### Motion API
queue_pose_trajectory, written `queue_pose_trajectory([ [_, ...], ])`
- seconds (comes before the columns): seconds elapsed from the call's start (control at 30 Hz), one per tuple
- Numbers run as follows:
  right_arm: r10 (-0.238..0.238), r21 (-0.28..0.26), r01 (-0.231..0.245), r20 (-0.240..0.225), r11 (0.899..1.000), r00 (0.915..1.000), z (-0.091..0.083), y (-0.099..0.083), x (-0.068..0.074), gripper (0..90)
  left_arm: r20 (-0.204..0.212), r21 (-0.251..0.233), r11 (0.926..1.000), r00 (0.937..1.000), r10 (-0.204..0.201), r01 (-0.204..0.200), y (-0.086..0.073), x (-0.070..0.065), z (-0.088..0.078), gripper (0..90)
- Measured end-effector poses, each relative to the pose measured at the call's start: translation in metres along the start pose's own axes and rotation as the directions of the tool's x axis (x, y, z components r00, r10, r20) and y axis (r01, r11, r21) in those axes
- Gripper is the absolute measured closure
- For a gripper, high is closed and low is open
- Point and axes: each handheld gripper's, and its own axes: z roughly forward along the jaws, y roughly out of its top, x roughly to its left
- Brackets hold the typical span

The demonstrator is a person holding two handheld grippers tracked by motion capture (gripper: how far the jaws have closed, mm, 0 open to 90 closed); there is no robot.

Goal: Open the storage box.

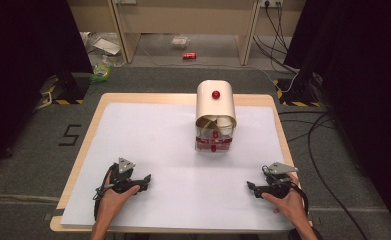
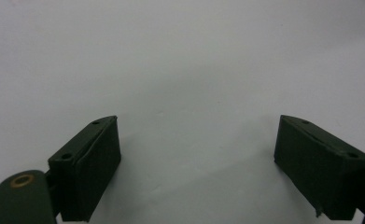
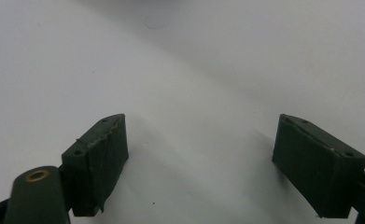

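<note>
On the white sheet (image 1: 173, 165) covering the table (image 1: 95, 117), toward its far middle, stands a cream bread-bin-like box (image 1: 215, 116) with a rounded roll-top shell and a red knob (image 1: 215, 94) on the curved top. Below the raised shell, an open front showing pale curved pieces inside, too small to make out further. Beneath that, a lower red-and-white part with another small red knob (image 1: 213, 148) at its front. Nearer than the box and off to its left, resting low on the sheet, the left gripper (image 1: 142, 181) in a hand (image 1: 114, 197), fingers (image 2: 89, 168) spread wide with bare white sheet between them, nothing held. Nearer than the box and off to its right, the right gripper (image 1: 253, 187) in the other hand (image 1: 289, 202), fingers (image 3: 101, 163) likewise spread wide over bare sheet, nothing held. Both grippers well apart from the box and from each other, tips turned inward toward one another. Beyond the box, off the table, a red can (image 1: 189, 55) lying on the floor.
</note>
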Motion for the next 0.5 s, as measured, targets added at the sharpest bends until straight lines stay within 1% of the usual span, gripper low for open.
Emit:
queue_pose_trajectory([
  [0.17,0.001,0.000,-0.001,0.002,1.000,1.0000,-0.0001,0.0001,0.0002,18.4,0.000,0.000,1.0000,1.0000,0.000,0.000,0.0000,0.0000,0.0000,13.8],
  [0.2,0.015,0.003,-0.015,0.003,1.000,0.9999,-0.0004,0.0001,0.0019,18.4,0.000,0.000,1.0000,1.0000,0.000,0.000,0.0000,0.0000,0.0000,13.8],
  [0.27,0.002,-0.001,-0.002,0.005,1.000,1.0000,-0.0002,0.0007,0.0013,18.6,0.000,0.000,1.0000,1.0000,0.000,0.000,0.0001,0.0001,0.0000,13.8],
  [0.33,-0.011,-0.006,0.011,0.011,1.000,0.9999,-0.0007,0.0019,0.0025,23.2,0.000,0.000,1.0000,1.0000,0.001,-0.001,0.0000,0.0000,0.0000,13.8],
  [0.37,-0.025,-0.011,0.026,0.013,1.000,0.9996,-0.0012,0.0028,0.0033,24.6,0.000,0.000,1.0000,1.0000,0.001,-0.001,0.0000,0.0000,0.0000,13.8],
  [0.5,-0.043,-0.033,0.043,0.008,0.999,0.9991,-0.0005,0.0071,0.0082,23.2,-0.001,0.001,1.0000,1.0000,0.002,-0.002,0.0001,0.0000,0.0000,13.7],
])
